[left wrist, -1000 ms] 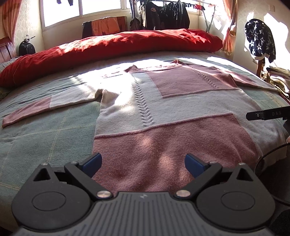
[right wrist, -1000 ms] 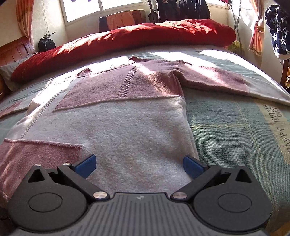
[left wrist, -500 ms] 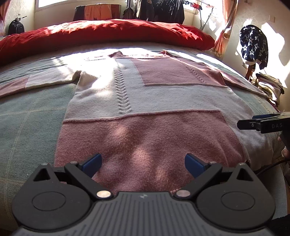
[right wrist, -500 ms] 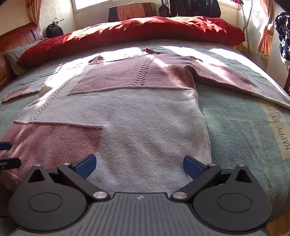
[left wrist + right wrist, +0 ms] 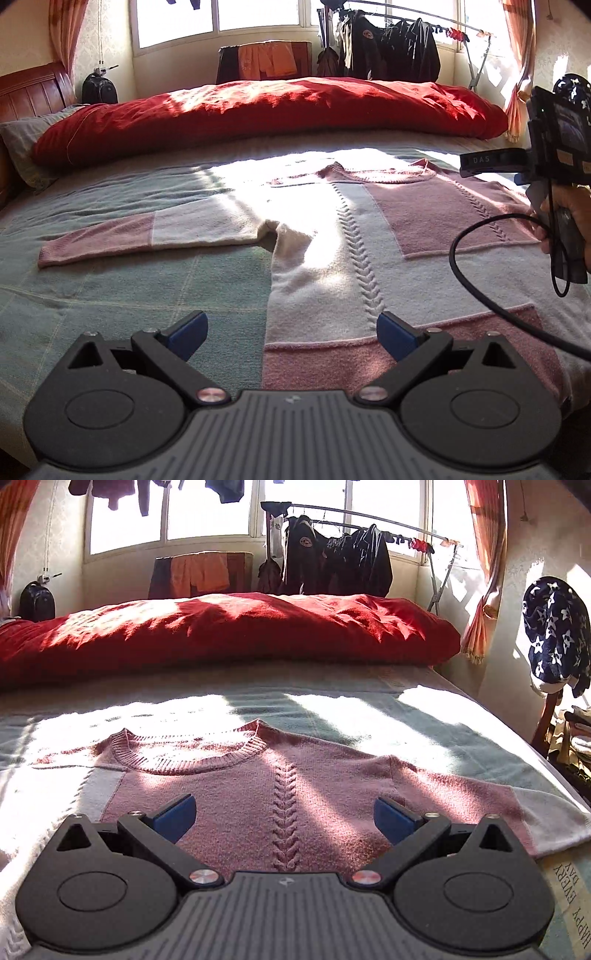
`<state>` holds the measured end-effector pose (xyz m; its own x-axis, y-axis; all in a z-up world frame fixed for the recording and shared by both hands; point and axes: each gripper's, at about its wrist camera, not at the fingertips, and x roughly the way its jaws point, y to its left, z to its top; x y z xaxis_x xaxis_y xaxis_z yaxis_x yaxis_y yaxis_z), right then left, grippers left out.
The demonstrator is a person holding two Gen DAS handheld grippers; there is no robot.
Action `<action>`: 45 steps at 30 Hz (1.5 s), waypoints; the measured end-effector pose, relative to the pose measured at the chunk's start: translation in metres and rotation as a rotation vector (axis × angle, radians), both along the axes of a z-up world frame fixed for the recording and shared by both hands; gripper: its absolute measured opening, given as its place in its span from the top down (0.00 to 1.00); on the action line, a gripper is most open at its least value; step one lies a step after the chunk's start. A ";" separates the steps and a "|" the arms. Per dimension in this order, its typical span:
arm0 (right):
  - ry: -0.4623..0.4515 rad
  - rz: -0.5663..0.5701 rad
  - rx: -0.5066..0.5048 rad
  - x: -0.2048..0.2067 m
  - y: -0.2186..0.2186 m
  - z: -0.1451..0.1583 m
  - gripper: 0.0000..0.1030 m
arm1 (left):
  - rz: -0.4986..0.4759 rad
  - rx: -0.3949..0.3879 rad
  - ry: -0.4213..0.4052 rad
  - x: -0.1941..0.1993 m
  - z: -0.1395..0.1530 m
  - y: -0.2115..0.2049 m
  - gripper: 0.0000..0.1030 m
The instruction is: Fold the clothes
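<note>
My left gripper [image 5: 291,334] has its jaws spread wide and empty above the lower left side edge of the sweater [image 5: 369,258]. My right gripper [image 5: 284,818] is likewise spread and empty, over the chest just below the collar [image 5: 188,755]. The sweater lies flat, sleeves out, on the green bedspread [image 5: 110,295].

Left gripper [image 5: 291,334] and right gripper [image 5: 284,816] both hover, fingers spread wide.
</note>
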<state>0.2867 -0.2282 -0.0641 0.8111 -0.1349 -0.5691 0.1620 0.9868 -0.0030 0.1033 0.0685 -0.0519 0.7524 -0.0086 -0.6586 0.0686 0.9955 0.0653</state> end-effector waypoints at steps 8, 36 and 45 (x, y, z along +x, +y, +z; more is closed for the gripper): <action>0.179 -0.100 0.144 0.045 -0.028 -0.058 0.00 | -0.026 0.030 0.064 0.018 -0.012 -0.017 0.05; 0.253 0.120 0.093 -0.094 -0.035 -0.040 0.00 | -0.117 -0.074 -0.004 -0.023 0.000 -0.032 0.05; 0.199 0.168 0.055 -0.138 -0.031 -0.064 0.00 | -0.217 -0.144 0.061 -0.020 -0.033 -0.055 0.05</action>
<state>0.1489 -0.2595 -0.1280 0.6907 0.0278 -0.7226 -0.0026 0.9994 0.0359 0.0831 0.0134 -0.0849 0.6818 -0.2630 -0.6826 0.2814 0.9556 -0.0871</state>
